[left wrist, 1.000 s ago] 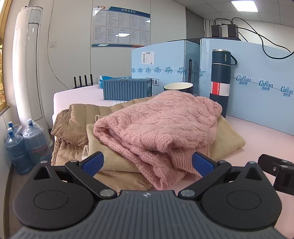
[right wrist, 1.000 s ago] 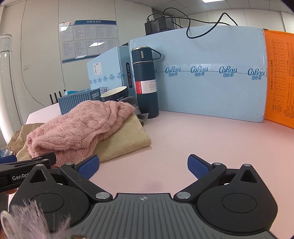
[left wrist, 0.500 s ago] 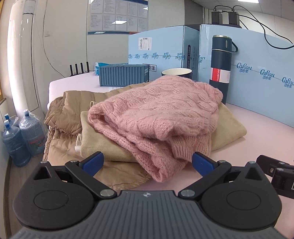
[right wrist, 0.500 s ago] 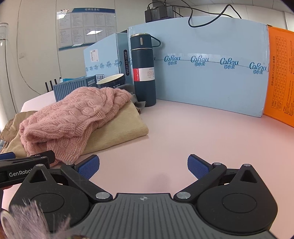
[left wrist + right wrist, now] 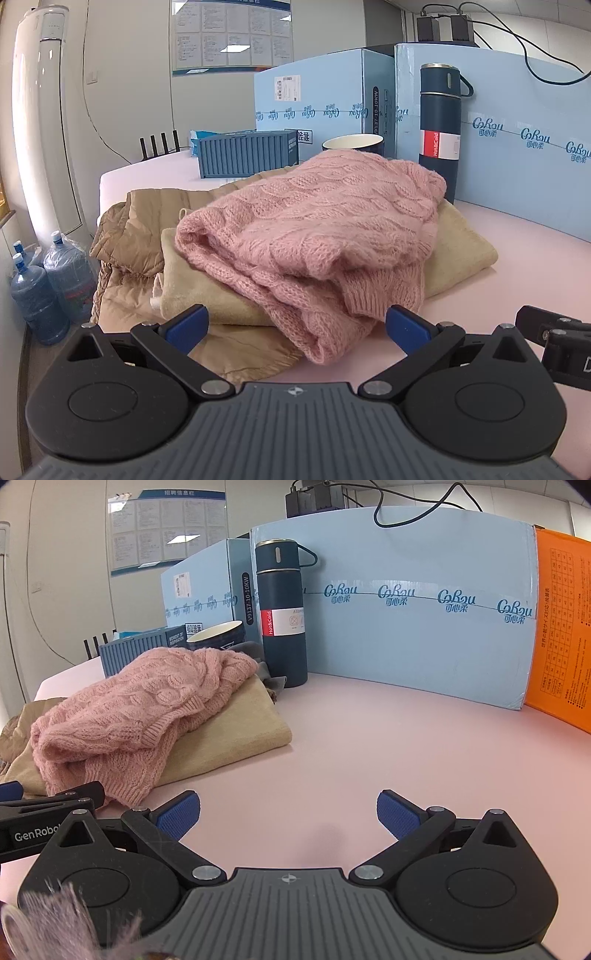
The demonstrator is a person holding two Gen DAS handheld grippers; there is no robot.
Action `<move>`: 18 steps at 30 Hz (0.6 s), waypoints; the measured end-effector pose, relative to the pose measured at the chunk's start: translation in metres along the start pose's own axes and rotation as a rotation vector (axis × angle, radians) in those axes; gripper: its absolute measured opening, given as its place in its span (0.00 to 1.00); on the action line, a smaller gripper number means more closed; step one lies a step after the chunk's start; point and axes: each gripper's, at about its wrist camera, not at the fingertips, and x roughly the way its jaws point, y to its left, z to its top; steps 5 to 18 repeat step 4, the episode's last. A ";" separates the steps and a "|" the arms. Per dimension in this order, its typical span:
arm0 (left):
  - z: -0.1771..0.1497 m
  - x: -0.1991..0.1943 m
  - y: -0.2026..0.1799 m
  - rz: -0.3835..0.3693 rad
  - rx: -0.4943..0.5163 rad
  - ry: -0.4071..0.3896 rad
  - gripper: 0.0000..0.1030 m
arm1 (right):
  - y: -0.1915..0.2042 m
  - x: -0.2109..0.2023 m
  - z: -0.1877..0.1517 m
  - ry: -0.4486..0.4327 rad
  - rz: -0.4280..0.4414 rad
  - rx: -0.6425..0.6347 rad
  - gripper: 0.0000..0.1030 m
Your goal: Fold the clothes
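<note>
A pink cable-knit sweater (image 5: 310, 225) (image 5: 140, 709) lies folded on top of a beige folded garment (image 5: 461, 251) (image 5: 236, 734), and both rest on a tan quilted jacket (image 5: 133, 229) at the table's left end. My left gripper (image 5: 295, 326) is open, its blue pads either side of the sweater's near edge, just short of it. My right gripper (image 5: 288, 814) is open over bare pink table (image 5: 369, 746), to the right of the pile. The left gripper's side (image 5: 48, 805) shows at the right view's left edge.
A dark blue flask (image 5: 439, 129) (image 5: 282, 609), a mug (image 5: 352, 142) and a grey-blue container box (image 5: 247, 153) stand behind the pile. Light blue cartons (image 5: 417, 620) and an orange box (image 5: 561, 631) wall the back. Water bottles (image 5: 48, 284) stand on the floor left.
Both grippers have moved closer to the pile and a little lower; the sweater looms larger in the left view. Jaws stay open and the clothes have not moved.
</note>
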 end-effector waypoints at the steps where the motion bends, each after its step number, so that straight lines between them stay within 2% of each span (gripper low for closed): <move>1: 0.000 0.000 -0.002 0.005 0.010 -0.001 1.00 | 0.000 0.000 0.000 0.001 0.000 -0.001 1.00; 4: 0.000 -0.001 -0.006 0.012 0.041 -0.008 1.00 | 0.000 0.001 0.000 0.004 -0.001 -0.002 1.00; 18: 0.000 -0.001 -0.006 0.012 0.041 -0.008 1.00 | 0.000 0.001 0.000 0.004 -0.001 -0.002 1.00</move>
